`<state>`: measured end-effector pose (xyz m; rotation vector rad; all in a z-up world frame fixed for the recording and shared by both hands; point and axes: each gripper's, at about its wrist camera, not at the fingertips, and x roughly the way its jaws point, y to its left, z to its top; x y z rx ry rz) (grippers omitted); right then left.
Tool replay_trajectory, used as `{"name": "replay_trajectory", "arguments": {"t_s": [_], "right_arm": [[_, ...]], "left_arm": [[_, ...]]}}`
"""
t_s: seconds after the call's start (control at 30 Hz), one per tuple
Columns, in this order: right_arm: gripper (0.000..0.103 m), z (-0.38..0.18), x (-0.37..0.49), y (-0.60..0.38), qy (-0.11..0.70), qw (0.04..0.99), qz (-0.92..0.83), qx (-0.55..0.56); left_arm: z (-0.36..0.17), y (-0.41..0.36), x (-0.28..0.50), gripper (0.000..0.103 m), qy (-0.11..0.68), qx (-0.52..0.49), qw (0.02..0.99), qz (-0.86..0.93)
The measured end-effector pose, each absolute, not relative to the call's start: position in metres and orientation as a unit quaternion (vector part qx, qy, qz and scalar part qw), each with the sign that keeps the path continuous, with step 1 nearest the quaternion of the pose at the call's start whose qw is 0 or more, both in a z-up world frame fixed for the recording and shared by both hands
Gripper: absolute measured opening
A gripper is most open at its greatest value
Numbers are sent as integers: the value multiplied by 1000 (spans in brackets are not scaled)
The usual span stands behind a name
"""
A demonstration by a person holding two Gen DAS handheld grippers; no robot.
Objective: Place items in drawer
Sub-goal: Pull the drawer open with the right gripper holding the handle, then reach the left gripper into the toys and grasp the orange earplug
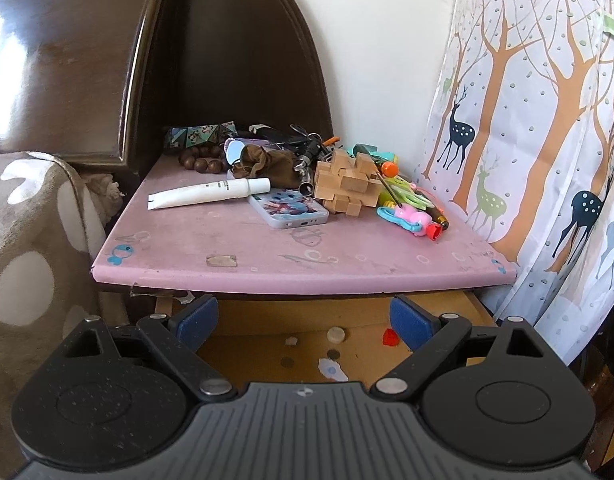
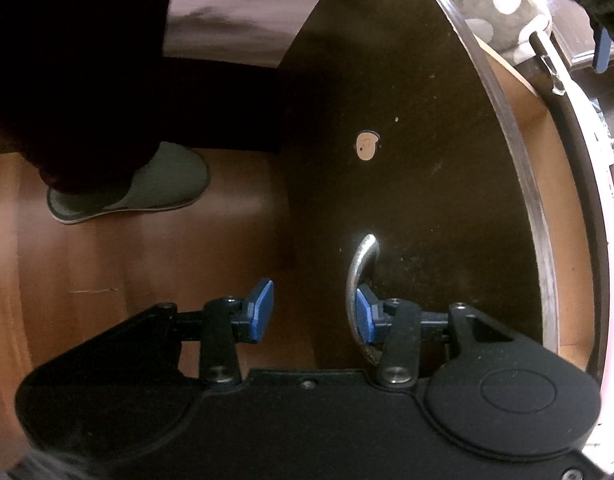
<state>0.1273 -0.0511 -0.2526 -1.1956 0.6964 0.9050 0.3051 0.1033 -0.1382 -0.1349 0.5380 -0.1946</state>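
The drawer [image 1: 267,320] under the pink nightstand top [image 1: 243,248] stands pulled out, with coins and small bits on its wooden floor. On the top lie a white tube [image 1: 207,193], a phone [image 1: 289,209], a wooden puzzle [image 1: 347,186], wooden beads [image 1: 201,159], a brown pouch [image 1: 267,166] and colourful toys [image 1: 411,216]. My left gripper [image 1: 303,322] is open and empty above the drawer. My right gripper [image 2: 313,310] is open at the dark drawer front [image 2: 407,140]; its right finger sits behind the metal handle [image 2: 361,268].
A dark headboard [image 1: 87,60] and a spotted blanket [image 1: 31,240] are on the left. A deer-print curtain [image 1: 547,120] hangs on the right. In the right wrist view a slippered foot [image 2: 131,188] stands on the wooden floor beside the drawer front.
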Motion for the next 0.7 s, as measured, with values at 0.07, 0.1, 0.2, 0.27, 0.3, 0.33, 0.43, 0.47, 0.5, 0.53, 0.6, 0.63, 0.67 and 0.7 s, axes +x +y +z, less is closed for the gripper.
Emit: {"name": "replay_trajectory", "arguments": {"t_s": [0.07,0.1,0.2,0.27,0.3,0.33,0.43,0.47,0.5,0.53,0.6,0.63,0.67,0.7], "right_arm": [[45,-250,124,-49,316,686,400,-520],[45,-250,124,-47,318,688,399,-515],[45,-249,124,-44,322,697,394,-505],[45,-252,123,-43,319,697,395,-506],[45,-254,122,-43,314,694,397,-512],[45,-257,121,-42,307,685,401,-525],[48,-270,115,-37,293,661,411,-555],[48,-270,114,-37,289,655,414,-561],[49,-270,114,-38,286,653,417,-564],[52,-271,113,-38,283,653,418,-565],[57,-273,111,-37,283,653,419,-564],[57,-273,111,-36,285,655,417,-562],[58,-273,111,-36,286,657,416,-560],[61,-275,110,-36,285,656,417,-561]], "left_arm": [[-139,100,306,94,267,-63,957,-98],[-140,98,307,94,268,-61,956,-99],[-141,90,309,94,270,-50,956,-104],[-143,84,311,94,271,-44,955,-108],[-143,82,312,94,271,-44,955,-110],[-144,79,313,94,272,-44,955,-111],[-145,70,314,94,271,-42,954,-118],[-145,66,315,94,270,-40,954,-121],[-146,62,315,94,269,-36,954,-124],[-146,58,315,94,268,-31,955,-125],[-148,51,315,94,269,-19,955,-126],[-147,48,314,94,270,-13,955,-126],[-147,45,313,94,270,-7,955,-125],[-146,43,312,94,270,-3,955,-124]]}}
